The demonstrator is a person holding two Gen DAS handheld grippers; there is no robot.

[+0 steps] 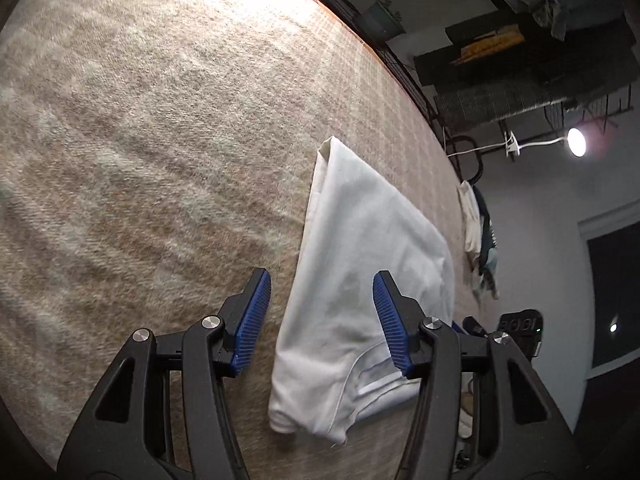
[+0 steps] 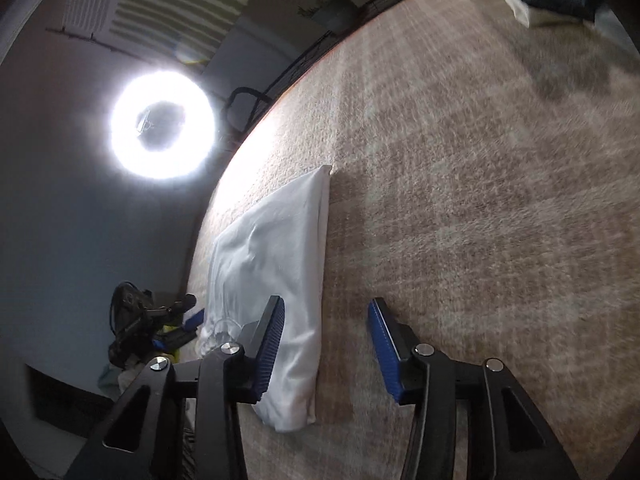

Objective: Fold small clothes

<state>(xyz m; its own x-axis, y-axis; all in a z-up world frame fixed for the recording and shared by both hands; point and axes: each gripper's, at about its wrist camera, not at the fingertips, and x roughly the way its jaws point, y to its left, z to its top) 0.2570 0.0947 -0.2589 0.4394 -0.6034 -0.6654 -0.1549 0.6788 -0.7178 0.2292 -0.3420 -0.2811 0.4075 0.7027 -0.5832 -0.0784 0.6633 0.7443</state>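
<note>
A: How is the left gripper (image 1: 322,320) set?

B: Tilted down over the near end of the white garment (image 1: 360,280). Its jaws are spread wide with nothing between the blue pads (image 1: 252,320). The left finger is over the bare blanket (image 1: 140,140) just beside the cloth; the right finger is over the cloth near its hem, and I cannot tell whether it touches.

A: And the right gripper (image 2: 326,344)?

B: It also looks down along the cloth from the near end, jaws spread and holding nothing. Its left finger is in front of the garment (image 2: 276,248); its right finger is over the blanket (image 2: 480,200), clear of the cloth.

A: Where does the garment lie?

B: Folded into a long narrow shape on the beige checked blanket, close to one side edge and running along it. One long side is a clean fold; the near end is rounder, with a seam showing.

A: Anything else around?

B: A pile of clothes (image 1: 480,240), white and dark teal, lies at the blanket's edge beyond the garment, apart from it. Off the blanket a ring light (image 2: 164,126) glares brightly, and a potted plant (image 1: 380,16) stands past the far edge. Each camera catches the other gripper low beside the cloth. Nothing lies on the garment.
</note>
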